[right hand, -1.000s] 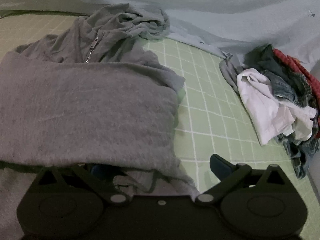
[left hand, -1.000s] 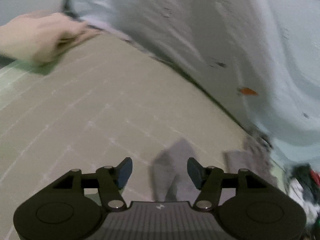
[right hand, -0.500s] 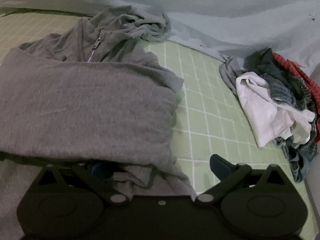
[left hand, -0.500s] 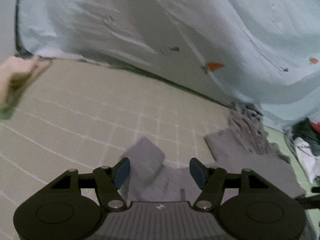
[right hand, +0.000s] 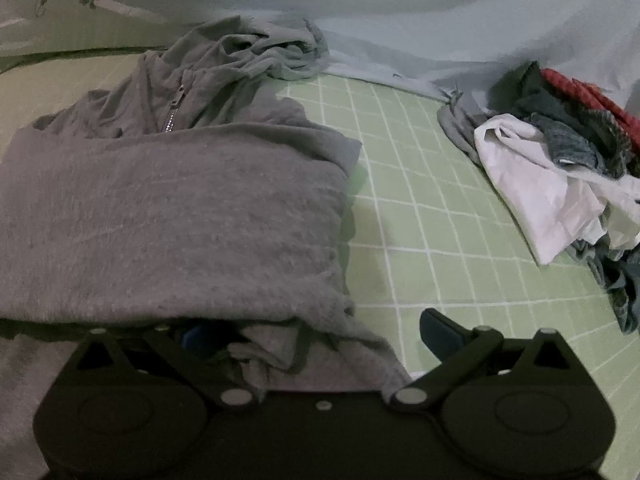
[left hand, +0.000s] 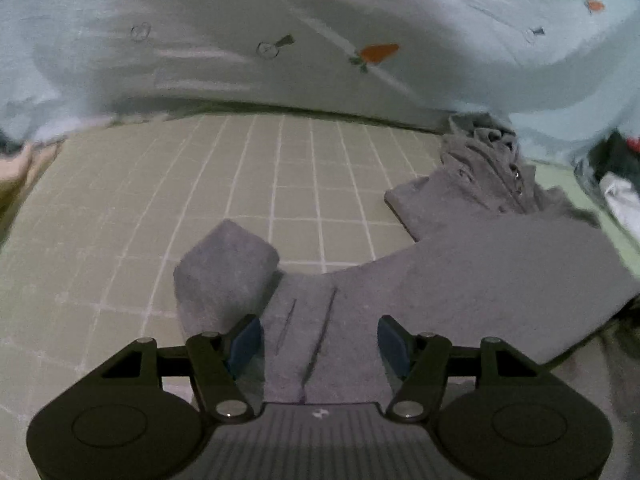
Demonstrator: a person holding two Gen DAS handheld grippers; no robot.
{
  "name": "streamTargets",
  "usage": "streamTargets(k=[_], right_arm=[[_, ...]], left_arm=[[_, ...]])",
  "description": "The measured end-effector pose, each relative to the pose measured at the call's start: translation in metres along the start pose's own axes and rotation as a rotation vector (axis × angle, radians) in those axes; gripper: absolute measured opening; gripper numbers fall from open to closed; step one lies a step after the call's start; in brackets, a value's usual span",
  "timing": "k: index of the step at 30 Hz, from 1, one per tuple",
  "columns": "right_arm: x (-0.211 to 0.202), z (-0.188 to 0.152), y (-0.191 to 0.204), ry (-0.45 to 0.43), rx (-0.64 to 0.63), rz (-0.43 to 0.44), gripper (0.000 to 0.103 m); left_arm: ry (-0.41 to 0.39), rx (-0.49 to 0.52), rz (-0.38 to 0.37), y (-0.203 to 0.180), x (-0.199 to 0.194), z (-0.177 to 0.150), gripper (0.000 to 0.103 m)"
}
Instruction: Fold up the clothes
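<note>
Grey cloth fills the space nearest both tools: the grey zip hoodie (left hand: 500,264) lies folded on the green grid mat (left hand: 280,184), and the left gripper (left hand: 318,342) hangs over its near edge with its fingers spread and closing slightly, cloth lying under the gap but neither pad pressing it. Just beyond the left finger a sleeve end (left hand: 228,272) stands up in a soft hump. The right gripper (right hand: 316,332) has its fingers wide apart, the left one buried under a fold of the hoodie (right hand: 172,216), the right one bare over the mat (right hand: 420,200); no pinch shows. Farther off to the right sits a pile of clothes (right hand: 560,168). Behind everything lies a pale blue sheet printed with carrots (left hand: 320,32).
</note>
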State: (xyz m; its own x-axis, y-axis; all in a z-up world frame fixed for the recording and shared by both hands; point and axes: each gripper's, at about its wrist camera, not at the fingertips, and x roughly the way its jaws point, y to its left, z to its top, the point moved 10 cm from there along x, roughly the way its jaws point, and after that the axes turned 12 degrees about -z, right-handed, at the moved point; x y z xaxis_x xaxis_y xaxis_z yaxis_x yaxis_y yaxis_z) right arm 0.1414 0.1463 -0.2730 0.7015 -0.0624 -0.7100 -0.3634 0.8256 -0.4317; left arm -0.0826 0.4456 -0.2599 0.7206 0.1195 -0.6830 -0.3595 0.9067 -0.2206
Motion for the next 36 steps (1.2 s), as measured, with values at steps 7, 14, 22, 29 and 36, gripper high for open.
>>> streamTargets(k=[7,14,22,29,36], right_arm=[[0.000,-0.004,-0.007,0.006,0.055,0.016,0.103],[-0.004,-0.010,-0.020,-0.001,0.094,0.014,0.103],[-0.010,-0.010,-0.031,-0.017,0.099,-0.001,0.103],[-0.029,-0.007,-0.046,0.006,0.139,-0.061,0.103],[-0.064,0.031,-0.024,-0.143,0.155,-0.024,0.103]], left_arm=[[-0.010,-0.061,0.049,0.021,0.000,0.011,0.008],[-0.152,-0.124,-0.063,0.001,-0.021,0.056,0.006],[-0.165,-0.180,-0.328,-0.082,-0.004,0.078,0.012],[-0.003,-0.201,-0.241,-0.088,0.016,0.045,0.075],[0.037,-0.163,-0.136,-0.071,0.008,0.036,0.082]])
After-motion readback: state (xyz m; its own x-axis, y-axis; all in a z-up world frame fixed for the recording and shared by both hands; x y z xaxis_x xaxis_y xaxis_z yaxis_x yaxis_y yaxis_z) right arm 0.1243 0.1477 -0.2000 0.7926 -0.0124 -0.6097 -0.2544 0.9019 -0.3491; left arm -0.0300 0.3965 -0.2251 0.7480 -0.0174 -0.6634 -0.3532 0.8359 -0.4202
